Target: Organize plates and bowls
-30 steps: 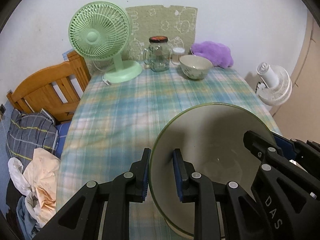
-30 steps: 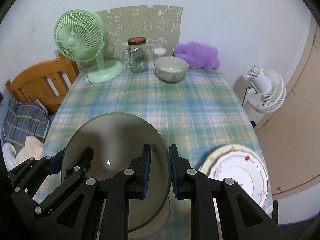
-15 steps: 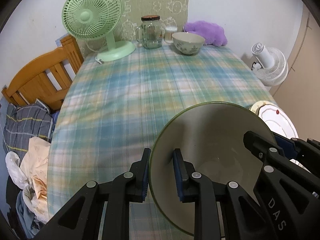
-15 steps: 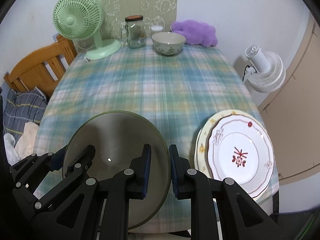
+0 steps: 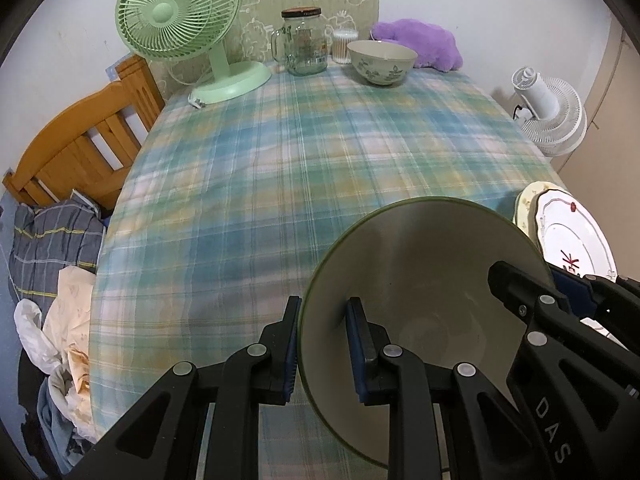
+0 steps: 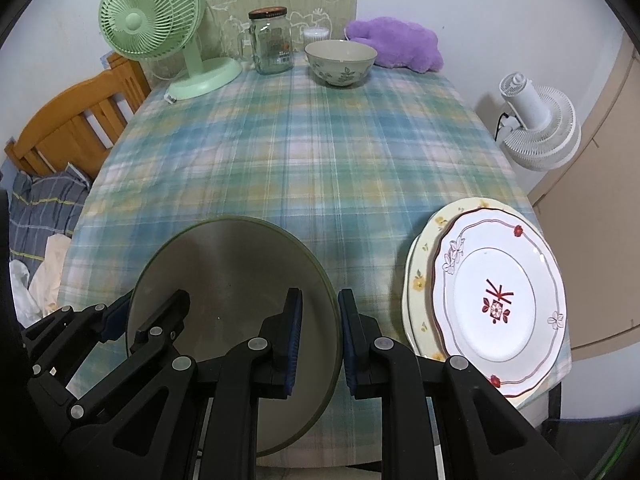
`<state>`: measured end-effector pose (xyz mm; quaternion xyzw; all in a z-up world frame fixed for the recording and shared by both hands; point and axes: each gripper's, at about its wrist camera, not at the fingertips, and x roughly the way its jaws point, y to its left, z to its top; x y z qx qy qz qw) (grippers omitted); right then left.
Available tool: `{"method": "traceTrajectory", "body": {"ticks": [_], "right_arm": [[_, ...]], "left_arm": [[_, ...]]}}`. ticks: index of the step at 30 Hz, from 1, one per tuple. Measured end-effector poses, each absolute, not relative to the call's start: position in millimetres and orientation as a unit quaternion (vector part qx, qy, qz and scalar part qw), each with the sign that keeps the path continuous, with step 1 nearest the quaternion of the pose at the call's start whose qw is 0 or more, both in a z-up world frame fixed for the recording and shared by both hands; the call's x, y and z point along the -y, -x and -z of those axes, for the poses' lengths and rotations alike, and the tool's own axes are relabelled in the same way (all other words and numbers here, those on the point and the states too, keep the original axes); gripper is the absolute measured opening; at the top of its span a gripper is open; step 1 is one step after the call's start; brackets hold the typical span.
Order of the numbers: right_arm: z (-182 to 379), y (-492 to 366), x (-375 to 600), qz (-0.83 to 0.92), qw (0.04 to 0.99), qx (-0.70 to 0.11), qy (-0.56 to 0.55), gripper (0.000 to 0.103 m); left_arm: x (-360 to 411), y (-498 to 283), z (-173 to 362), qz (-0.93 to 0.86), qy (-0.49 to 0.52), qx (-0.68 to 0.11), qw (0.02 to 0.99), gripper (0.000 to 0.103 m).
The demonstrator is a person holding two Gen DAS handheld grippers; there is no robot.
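Note:
Both grippers hold one large green-rimmed bowl point(image 5: 424, 264) above the near end of the table. My left gripper point(image 5: 322, 344) is shut on its left rim. My right gripper point(image 6: 318, 340) is shut on its right rim; the bowl shows in the right wrist view point(image 6: 224, 256) too. A white plate with red flowers point(image 6: 504, 300) lies on a cream plate point(image 6: 420, 276) at the near right table edge. A small floral bowl point(image 6: 340, 60) stands at the far end.
A plaid cloth point(image 6: 300, 152) covers the table. A green fan point(image 6: 156, 24), a glass jar point(image 6: 272, 40) and a purple plush point(image 6: 396, 44) stand at the far end. A wooden bed frame point(image 5: 84, 140) is left, a white fan point(image 6: 536, 128) right.
Both grippers have pulled back toward the near table edge with the big bowl between them. The stacked plates have come fully into view at the right.

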<state>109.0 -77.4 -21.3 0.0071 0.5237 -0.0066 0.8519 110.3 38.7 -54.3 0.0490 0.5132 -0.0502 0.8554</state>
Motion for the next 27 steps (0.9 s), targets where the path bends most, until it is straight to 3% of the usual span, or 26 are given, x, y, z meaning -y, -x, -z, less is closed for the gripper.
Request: {"method": "traceTrajectory", "body": {"ticks": [18, 21, 24, 27], "right_arm": [[39, -121, 80, 0.013, 0.846, -0.533, -0.007, 0.024], [35, -120, 81, 0.012, 0.847, -0.531, -0.016, 0.024], [26, -115, 78, 0.019, 0.853, -0.521, -0.014, 0.025], [14, -111, 76, 0.022, 0.860, -0.510, -0.016, 0.033]], "left_arm": [[-39, -118, 65, 0.067, -0.047, -0.528, 0.845, 0.020], [-42, -115, 56, 0.074, -0.046, -0.522, 0.848, 0.022], [-41, -109, 43, 0.091, -0.048, -0.507, 0.856, 0.031], [-41, -106, 31, 0.102, -0.046, -0.495, 0.862, 0.038]]}}
